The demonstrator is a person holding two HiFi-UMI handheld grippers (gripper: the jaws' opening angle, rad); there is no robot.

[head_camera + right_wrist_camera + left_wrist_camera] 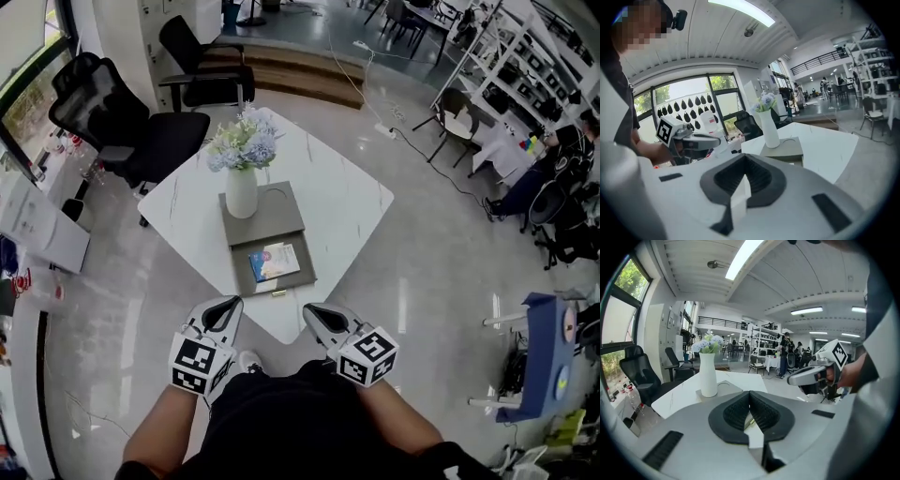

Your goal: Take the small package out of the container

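Close to the body, the left gripper and right gripper both have their jaws pressed together, empty. Beyond their tips, untouched, the small package lies flat inside the grey container on the white table, with a vase behind

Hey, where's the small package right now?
In the head view, the small package lies in the half of the gray container nearest the person, on the white table, just in front of the flower vase.
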